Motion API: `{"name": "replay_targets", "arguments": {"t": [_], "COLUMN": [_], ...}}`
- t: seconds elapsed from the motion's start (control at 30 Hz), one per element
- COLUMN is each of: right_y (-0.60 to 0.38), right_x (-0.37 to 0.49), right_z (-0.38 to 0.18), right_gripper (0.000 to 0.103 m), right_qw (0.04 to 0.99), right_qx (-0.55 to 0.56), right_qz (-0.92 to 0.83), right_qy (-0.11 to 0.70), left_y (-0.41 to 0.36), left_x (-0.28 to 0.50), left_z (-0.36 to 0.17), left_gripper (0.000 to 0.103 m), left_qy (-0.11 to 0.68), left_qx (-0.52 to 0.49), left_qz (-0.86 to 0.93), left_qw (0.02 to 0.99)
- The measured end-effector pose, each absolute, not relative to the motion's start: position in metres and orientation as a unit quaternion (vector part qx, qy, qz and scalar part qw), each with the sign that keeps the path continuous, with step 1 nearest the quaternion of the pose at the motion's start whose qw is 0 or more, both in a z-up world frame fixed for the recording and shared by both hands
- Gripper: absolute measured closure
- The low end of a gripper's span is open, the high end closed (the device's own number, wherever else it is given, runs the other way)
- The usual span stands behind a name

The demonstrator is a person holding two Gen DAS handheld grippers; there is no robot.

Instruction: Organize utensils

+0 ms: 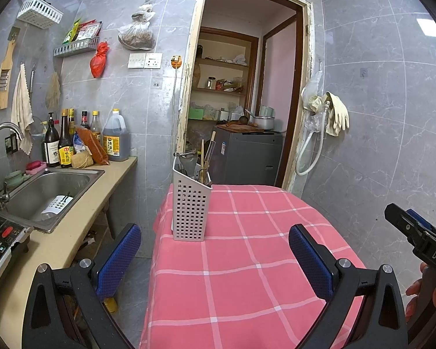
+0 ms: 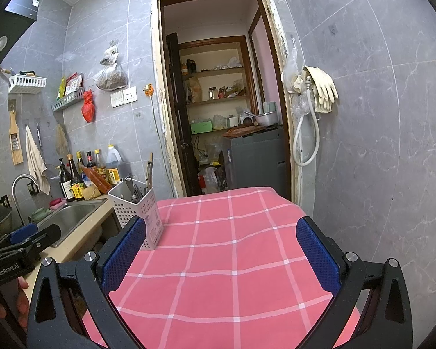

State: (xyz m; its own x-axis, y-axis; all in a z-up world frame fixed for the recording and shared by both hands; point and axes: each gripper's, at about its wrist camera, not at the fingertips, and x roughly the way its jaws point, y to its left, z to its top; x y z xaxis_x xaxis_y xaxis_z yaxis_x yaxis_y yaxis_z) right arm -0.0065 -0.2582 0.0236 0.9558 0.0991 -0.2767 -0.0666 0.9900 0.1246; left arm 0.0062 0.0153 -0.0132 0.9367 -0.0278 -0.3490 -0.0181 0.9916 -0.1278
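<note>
A white perforated utensil holder [image 1: 191, 209] stands upright at the far left of the pink checked tablecloth [image 1: 247, 261]. Several utensils [image 1: 202, 160] stick up out of it, among them chopsticks and metal handles. In the right wrist view the holder [image 2: 139, 212] stands at the table's left edge, just beyond my left finger. My left gripper [image 1: 215, 258] is open and empty, above the table in front of the holder. My right gripper [image 2: 221, 253] is open and empty over the middle of the cloth. The right gripper also shows at the right edge of the left wrist view [image 1: 415, 232].
A counter with a steel sink [image 1: 49, 195] and tap runs along the left. Several sauce bottles [image 1: 84, 139] stand behind the sink. A doorway [image 1: 247, 87] opens behind the table, with a grey appliance [image 1: 247, 157] inside. Rubber gloves [image 1: 334, 113] and a hose hang on the right wall.
</note>
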Motion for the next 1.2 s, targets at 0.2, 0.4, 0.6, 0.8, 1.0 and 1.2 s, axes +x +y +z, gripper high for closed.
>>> {"name": "replay_targets", "arguments": {"t": [0.2,0.4,0.6,0.8,1.0,1.2], "right_y": [-0.2579,-0.2578,-0.2578,-0.2585,-0.2588,-0.2589], "right_x": [-0.0067,-0.0066,-0.0070,-0.0067,-0.0065,-0.0065], "right_z": [0.0234,0.0234,0.0235,0.0234,0.0233,0.0233], "right_gripper": [0.001,0.001,0.001,0.001,0.001,0.001], "right_qw": [0.987,0.987,0.987,0.987,0.987,0.987], "right_qx": [0.057,0.057,0.058,0.058,0.058,0.058], "right_qz": [0.042,0.042,0.041,0.042,0.042,0.041], "right_qy": [0.143,0.143,0.143,0.143,0.144,0.144], "left_y": [0.0156,0.0154,0.0154,0.0159,0.0135,0.0116], "left_x": [0.0064,0.0060,0.0059,0.0067,0.0028,0.0017], "left_z": [-0.0116,-0.0122,-0.0124,-0.0107,-0.0120,-0.0125], "left_gripper": [0.001,0.001,0.001,0.001,0.001,0.001], "left_qy": [0.178,0.178,0.177,0.180,0.182,0.184], "left_qx": [-0.065,-0.064,-0.064,-0.069,-0.072,-0.064], "left_qz": [-0.003,-0.004,-0.004,-0.008,-0.011,-0.005], "left_qw": [0.982,0.982,0.982,0.981,0.981,0.981]}}
